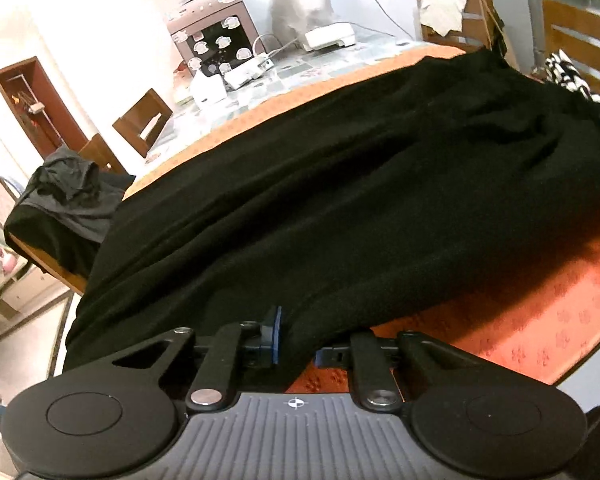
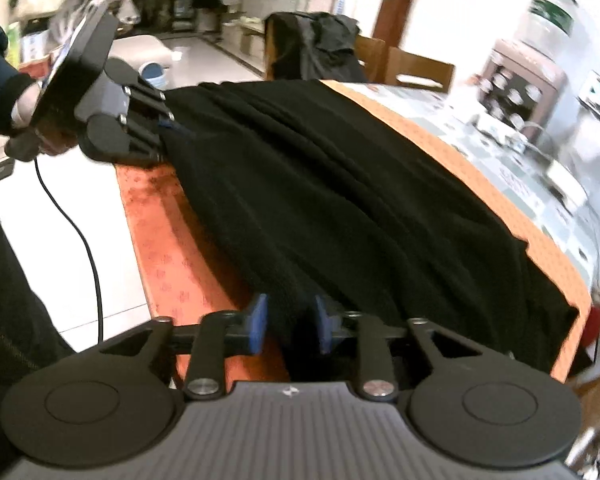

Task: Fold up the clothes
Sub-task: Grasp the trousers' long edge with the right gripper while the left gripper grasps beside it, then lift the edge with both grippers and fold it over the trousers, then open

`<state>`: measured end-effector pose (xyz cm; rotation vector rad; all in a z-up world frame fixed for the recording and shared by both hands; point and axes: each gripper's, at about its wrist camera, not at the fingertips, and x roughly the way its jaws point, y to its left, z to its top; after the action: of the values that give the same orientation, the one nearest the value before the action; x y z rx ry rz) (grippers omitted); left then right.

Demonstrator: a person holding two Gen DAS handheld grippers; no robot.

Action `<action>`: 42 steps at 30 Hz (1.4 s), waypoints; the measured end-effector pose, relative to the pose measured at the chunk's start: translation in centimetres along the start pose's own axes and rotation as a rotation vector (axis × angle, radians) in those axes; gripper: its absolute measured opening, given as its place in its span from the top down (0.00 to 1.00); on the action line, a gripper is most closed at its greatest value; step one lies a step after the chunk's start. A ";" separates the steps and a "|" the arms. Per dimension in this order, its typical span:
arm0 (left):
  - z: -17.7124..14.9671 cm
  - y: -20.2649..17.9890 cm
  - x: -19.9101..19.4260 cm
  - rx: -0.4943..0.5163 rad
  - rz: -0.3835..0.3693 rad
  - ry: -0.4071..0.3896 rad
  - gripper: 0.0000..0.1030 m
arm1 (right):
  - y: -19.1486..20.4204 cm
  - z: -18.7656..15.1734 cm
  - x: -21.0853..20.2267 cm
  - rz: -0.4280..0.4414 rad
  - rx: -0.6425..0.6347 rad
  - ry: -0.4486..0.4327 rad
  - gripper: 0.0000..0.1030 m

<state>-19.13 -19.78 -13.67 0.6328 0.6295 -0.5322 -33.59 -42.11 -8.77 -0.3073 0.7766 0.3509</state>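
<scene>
A large black garment [image 1: 340, 184] lies spread lengthwise over a table covered with an orange patterned cloth [image 1: 520, 320]. In the left wrist view my left gripper [image 1: 298, 344] is shut on the garment's near edge, with fabric bunched between the blue pads [image 1: 277, 330]. The right wrist view shows the same garment [image 2: 320, 184] running away from me. There my right gripper [image 2: 291, 324] is shut on a thick fold of its near end. At the far end, my left gripper [image 2: 166, 132] holds the other end, carried by a gloved hand [image 2: 8, 108].
A chair draped with dark clothes [image 1: 64, 200] stands off the table's left end. White devices and cables [image 1: 328, 36] and a sticker-covered appliance [image 1: 212, 44] sit at the table's back. Wooden chairs [image 1: 452, 16] and a zebra-print cloth [image 1: 568, 76] are at the right. A black cable [image 2: 88, 248] hangs from the left gripper.
</scene>
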 end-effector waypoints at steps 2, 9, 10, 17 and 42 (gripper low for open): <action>0.4 0.3 0.0 -0.005 -0.003 0.000 0.83 | 0.2 -1.4 -0.3 -0.039 0.015 0.019 0.59; 1.6 1.2 -0.2 -0.021 -0.011 -0.001 0.83 | -1.1 -7.6 -1.3 -0.147 0.038 0.168 0.50; 1.7 1.1 -0.1 -0.021 -0.011 0.003 0.83 | -1.4 -8.4 -1.3 -0.161 0.033 0.187 0.50; 1.7 0.7 0.1 -0.047 -0.004 0.036 0.83 | -3.5 -11.4 -1.0 -0.205 -0.008 0.260 0.48; -0.7 -0.1 0.8 -0.039 0.020 0.083 0.82 | -6.5 -9.0 -0.2 -0.167 -0.113 0.270 0.82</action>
<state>-18.92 -19.63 -14.67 0.6265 0.7096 -0.4763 -36.63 -51.56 -13.80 -0.5299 0.9907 0.1974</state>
